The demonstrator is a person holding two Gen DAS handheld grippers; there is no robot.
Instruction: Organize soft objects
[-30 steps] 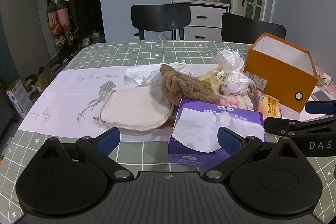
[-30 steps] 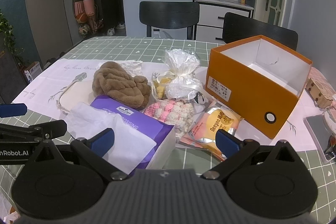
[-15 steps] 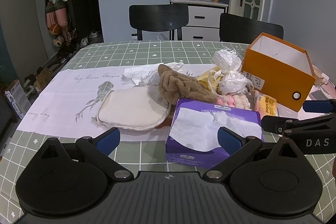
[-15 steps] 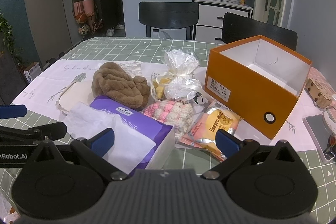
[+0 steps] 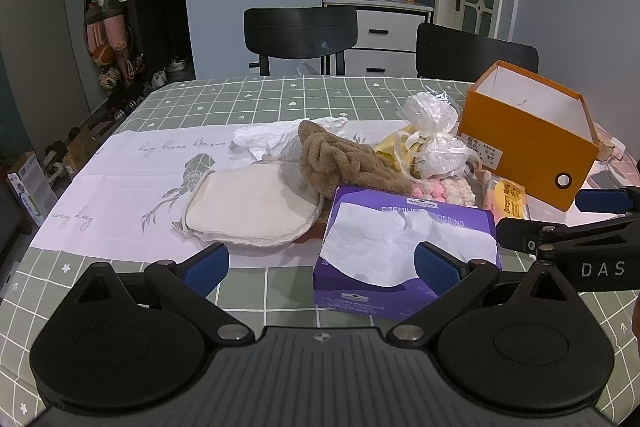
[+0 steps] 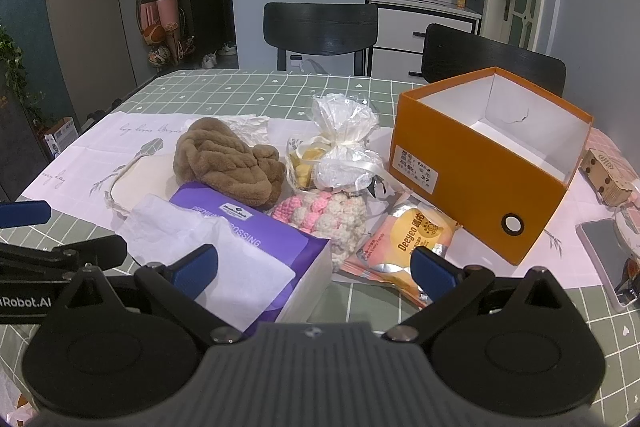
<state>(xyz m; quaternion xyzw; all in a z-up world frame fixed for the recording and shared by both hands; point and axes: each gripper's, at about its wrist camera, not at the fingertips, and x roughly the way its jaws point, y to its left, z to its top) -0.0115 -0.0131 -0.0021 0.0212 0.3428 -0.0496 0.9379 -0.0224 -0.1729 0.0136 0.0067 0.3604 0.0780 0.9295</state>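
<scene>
A pile of soft things lies mid-table: a brown plush cloth (image 5: 344, 163) (image 6: 228, 163), a cream pad (image 5: 252, 207), a pink-and-white crocheted piece (image 6: 324, 215), a clear bag tied with ribbon (image 6: 340, 151) and a purple tissue pack (image 5: 404, 251) (image 6: 240, 247). An open orange box (image 5: 528, 135) (image 6: 488, 155) stands to the right, nothing visible inside. My left gripper (image 5: 320, 267) hovers open in front of the tissue pack. My right gripper (image 6: 312, 267) is open too, near the tissue pack and a snack packet (image 6: 404, 247). Neither holds anything.
The table wears a green checked cloth (image 5: 264, 99) with a pale runner. Two black chairs (image 5: 300, 35) stand at the far side. A phone (image 6: 604, 259) and a small cardboard item (image 6: 604, 179) lie right of the box. Crumpled white plastic (image 5: 276, 139) sits behind the plush.
The left gripper has drawn back and risen slightly, so the pile looks a little farther off. The right gripper has hardly moved. Both stay open.
</scene>
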